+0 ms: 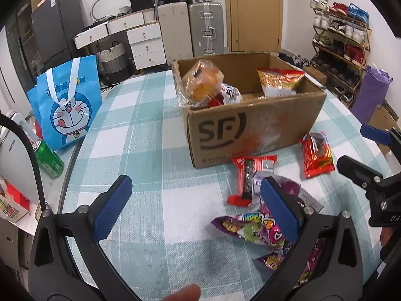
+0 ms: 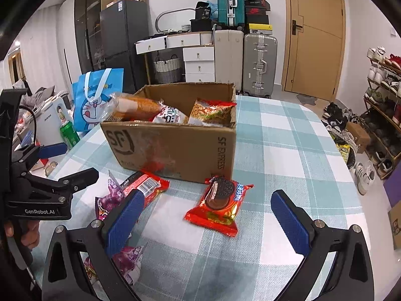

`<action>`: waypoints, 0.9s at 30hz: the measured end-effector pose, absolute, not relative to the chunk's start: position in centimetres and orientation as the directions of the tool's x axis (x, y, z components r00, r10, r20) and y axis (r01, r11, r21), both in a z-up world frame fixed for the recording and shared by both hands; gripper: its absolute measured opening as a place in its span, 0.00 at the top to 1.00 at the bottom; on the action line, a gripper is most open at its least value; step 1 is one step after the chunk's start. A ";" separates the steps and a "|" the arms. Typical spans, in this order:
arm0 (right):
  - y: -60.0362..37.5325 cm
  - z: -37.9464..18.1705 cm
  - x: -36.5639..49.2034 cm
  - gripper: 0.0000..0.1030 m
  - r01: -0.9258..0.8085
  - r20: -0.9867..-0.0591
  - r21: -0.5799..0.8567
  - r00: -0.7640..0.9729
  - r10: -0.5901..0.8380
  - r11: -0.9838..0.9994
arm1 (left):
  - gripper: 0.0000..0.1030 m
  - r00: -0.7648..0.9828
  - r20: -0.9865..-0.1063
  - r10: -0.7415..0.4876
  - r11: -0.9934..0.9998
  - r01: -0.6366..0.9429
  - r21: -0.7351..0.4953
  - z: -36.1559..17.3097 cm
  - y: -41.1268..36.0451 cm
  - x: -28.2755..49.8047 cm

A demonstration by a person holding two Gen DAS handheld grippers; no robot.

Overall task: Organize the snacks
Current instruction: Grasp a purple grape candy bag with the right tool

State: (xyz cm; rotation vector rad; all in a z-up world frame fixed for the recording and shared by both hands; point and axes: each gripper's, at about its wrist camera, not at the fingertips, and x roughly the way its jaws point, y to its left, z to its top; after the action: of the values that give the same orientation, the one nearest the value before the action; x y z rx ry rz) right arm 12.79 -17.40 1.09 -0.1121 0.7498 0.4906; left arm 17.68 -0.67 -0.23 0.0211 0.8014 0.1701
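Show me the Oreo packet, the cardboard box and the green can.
Oreo packet (image 2: 220,204): right wrist view, on the cookie picture at its middle.
cardboard box (image 2: 175,148): right wrist view, on its bare front wall.
green can (image 1: 48,160): left wrist view, on its side.

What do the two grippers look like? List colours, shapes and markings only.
Both are black angular frames with silver bolts and ribbed blue rectangular pads. The left gripper carries white "GenRobot.AI" lettering on its body, read in the right wrist view. The right gripper shows partial white letters "DAS" in the left wrist view.
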 end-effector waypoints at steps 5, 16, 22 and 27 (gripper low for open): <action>-17.1 0.5 12.3 0.01 -0.488 -0.698 0.035 0.612 0.370 0.872 | 0.01 0.673 -0.725 0.148 0.987 -0.144 0.067 -0.4 -0.1 17.2; -17.7 -0.8 12.5 0.01 -0.499 -0.754 0.057 0.546 0.365 0.864 | 0.01 0.637 -0.767 0.069 0.993 -0.116 -0.006 -1.6 0.6 15.6; -17.2 -0.9 11.6 0.01 -0.561 -0.767 0.084 0.492 0.413 0.824 | 0.01 0.614 -0.787 0.059 0.996 -0.095 0.001 -1.9 0.6 15.4; -16.8 0.0 10.7 0.01 -0.604 -0.763 0.139 0.440 0.474 0.784 | 0.01 0.599 -0.797 0.075 0.996 -0.087 0.028 -1.5 0.6 14.7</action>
State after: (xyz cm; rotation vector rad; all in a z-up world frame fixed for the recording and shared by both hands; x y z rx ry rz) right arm 10.69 -16.85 -0.02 -0.1631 0.8907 0.6732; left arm 14.71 0.58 -1.47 -0.0141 0.9233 0.0935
